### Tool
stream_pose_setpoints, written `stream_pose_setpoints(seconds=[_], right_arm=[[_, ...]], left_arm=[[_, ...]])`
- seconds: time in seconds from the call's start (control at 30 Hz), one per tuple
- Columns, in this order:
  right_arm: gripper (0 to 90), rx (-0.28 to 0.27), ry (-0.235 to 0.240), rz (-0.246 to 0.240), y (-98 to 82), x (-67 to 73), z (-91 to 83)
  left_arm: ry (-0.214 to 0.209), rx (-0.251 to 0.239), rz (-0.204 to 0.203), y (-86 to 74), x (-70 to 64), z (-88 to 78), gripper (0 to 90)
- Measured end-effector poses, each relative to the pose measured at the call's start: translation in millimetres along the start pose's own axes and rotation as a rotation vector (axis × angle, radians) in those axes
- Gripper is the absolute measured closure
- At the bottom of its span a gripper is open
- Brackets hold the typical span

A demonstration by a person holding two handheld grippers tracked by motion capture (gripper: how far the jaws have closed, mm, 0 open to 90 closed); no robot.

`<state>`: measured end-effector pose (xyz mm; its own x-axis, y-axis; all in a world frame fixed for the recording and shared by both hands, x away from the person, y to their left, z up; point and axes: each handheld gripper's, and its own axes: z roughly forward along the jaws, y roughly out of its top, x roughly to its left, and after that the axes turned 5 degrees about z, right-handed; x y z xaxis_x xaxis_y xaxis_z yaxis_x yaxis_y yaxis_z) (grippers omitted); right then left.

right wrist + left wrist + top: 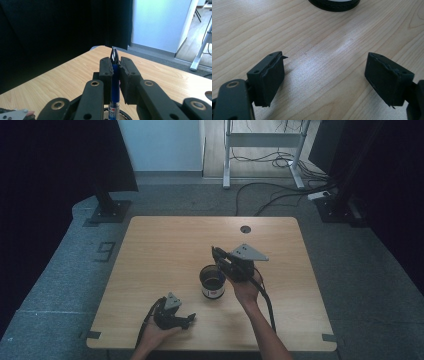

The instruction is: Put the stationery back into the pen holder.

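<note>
right claw [115, 72] pinches a blue pen [114, 82] upright, directly above the black cup [212, 281] mid-table [165, 250]; left claw [324, 80] i see spread wide, resting low near the table's front edge.

A light wooden rectangular table [165, 265] fills mid-frame, a black cylindrical mesh cup [212, 281] standing right of centre, a round cable hole [245, 229] near its far edge.
</note>
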<state>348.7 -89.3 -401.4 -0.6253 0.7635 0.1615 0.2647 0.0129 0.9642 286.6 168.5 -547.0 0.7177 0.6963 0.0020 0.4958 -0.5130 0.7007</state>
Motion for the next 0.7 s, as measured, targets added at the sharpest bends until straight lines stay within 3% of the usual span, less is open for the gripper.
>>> stream_pose_setpoints(seconds=[0.37,0.7], right_arm=[[79.0,-0.019,-0.002,-0.018,11.7,5.2,0.5],[79.0,0.004,-0.013,-0.022,4.5,5.0,14.0]], left_arm=[[-0.002,-0.001,0.001,-0.1,0.0,0.1,16.5],[-0.007,0.000,0.002,-0.2,0.1,-0.4,16.5]])
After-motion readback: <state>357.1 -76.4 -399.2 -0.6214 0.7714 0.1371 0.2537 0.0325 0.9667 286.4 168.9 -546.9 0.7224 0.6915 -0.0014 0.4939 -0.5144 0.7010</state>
